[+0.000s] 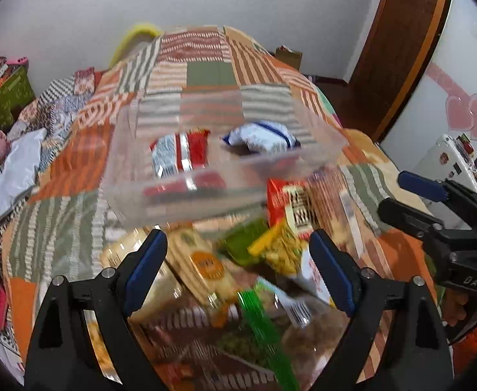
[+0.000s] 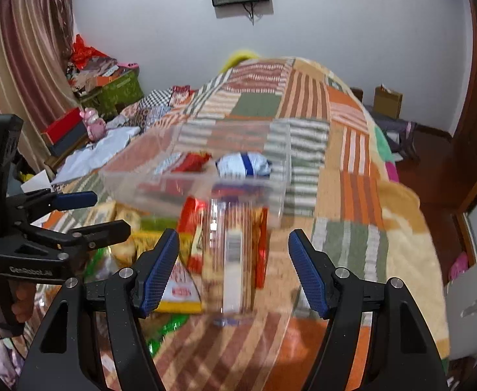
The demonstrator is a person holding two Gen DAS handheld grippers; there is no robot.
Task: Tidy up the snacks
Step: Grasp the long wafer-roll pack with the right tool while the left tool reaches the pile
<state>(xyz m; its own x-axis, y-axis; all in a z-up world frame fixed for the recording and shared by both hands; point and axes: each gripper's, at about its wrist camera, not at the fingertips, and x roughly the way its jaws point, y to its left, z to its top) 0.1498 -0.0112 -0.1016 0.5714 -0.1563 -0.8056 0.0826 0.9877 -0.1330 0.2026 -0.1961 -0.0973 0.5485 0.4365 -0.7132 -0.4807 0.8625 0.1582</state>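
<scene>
A clear plastic bin (image 1: pixel 160 192) (image 2: pixel 134 182) sits on the patchwork bedspread and holds a red and white packet (image 1: pixel 179 154) (image 2: pixel 189 161) and a white and blue packet (image 1: pixel 259 137) (image 2: pixel 243 163). A heap of snack packets (image 1: pixel 225 260) lies in front of it. My left gripper (image 1: pixel 238 260) is open above the heap, holding nothing. My right gripper (image 2: pixel 233 267) is open over a long clear cracker pack (image 2: pixel 231 254), not touching it. Each gripper also shows in the other view, the right one (image 1: pixel 411 195) and the left one (image 2: pixel 101 211).
The bedspread (image 2: pixel 352 195) covers the bed, whose edge drops off at the right. Boxes and bags (image 2: pixel 108 84) are piled at the far left by a curtain. A white fridge (image 1: pixel 446 159) stands at the right.
</scene>
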